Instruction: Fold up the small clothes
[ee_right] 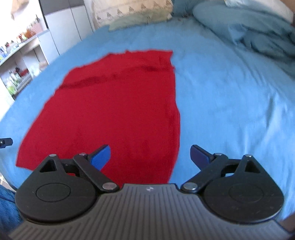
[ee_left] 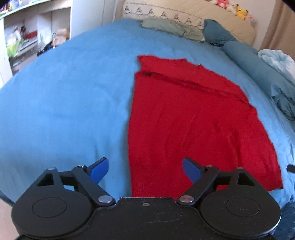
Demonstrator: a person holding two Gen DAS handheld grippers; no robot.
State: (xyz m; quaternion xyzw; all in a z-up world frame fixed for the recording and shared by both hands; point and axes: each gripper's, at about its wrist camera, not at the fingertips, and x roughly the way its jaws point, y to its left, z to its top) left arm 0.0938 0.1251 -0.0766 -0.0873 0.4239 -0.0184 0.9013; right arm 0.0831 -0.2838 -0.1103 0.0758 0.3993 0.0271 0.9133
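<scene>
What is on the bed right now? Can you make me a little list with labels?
garment: red knit garment, lying flat, partly folded
surface: blue bedsheet
left gripper: open, empty, over the garment's near left corner
right gripper: open, empty, over the garment's near right corner
far end of bed: green pillow, teal pillows
headboard top: plush toys
side of room: white shelves

You face a bed under a blue sheet (ee_left: pixel 64 96), its beige headboard (ee_left: pixel 193 14) behind pillows, with cluttered white shelves (ee_left: pixel 27 37) on your left.
</scene>
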